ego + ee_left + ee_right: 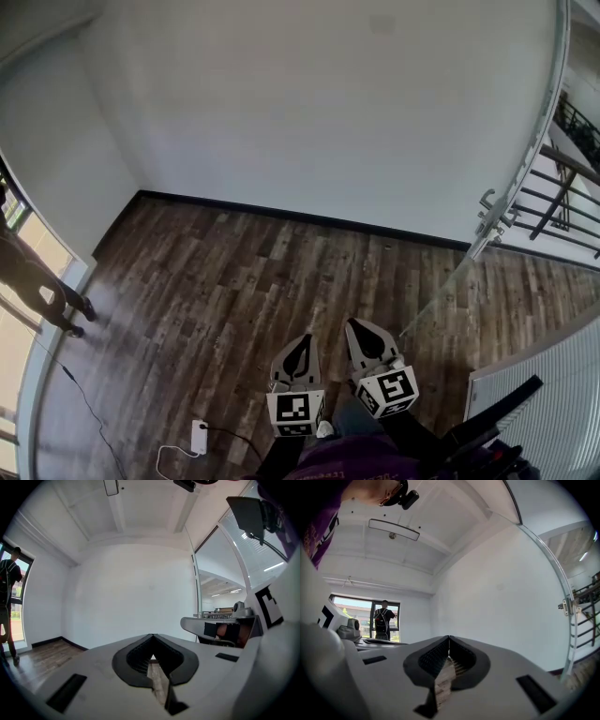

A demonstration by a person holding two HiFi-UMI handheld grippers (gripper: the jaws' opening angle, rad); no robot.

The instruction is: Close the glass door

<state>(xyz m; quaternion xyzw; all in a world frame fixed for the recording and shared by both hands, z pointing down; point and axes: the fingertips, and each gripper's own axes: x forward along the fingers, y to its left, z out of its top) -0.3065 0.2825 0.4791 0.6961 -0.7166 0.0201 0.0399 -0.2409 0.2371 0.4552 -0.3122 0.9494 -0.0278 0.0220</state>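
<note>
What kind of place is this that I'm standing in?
Probably an empty, unfurnished room in an office or similar building. It has a bare wood-plank floor, plain white walls, and a metal-edged glass door with a railing beyond it.

The glass door (536, 150) stands upright at the right side of the room. It is a clear pane with a thin metal frame, and a metal handle (487, 220) sits on its edge at about half height. The bottom of the pane shows only as a faint line over the wooden floor (234, 281). From the right gripper view, the frame (569, 634) and handle (564, 606) are at the right.
</note>
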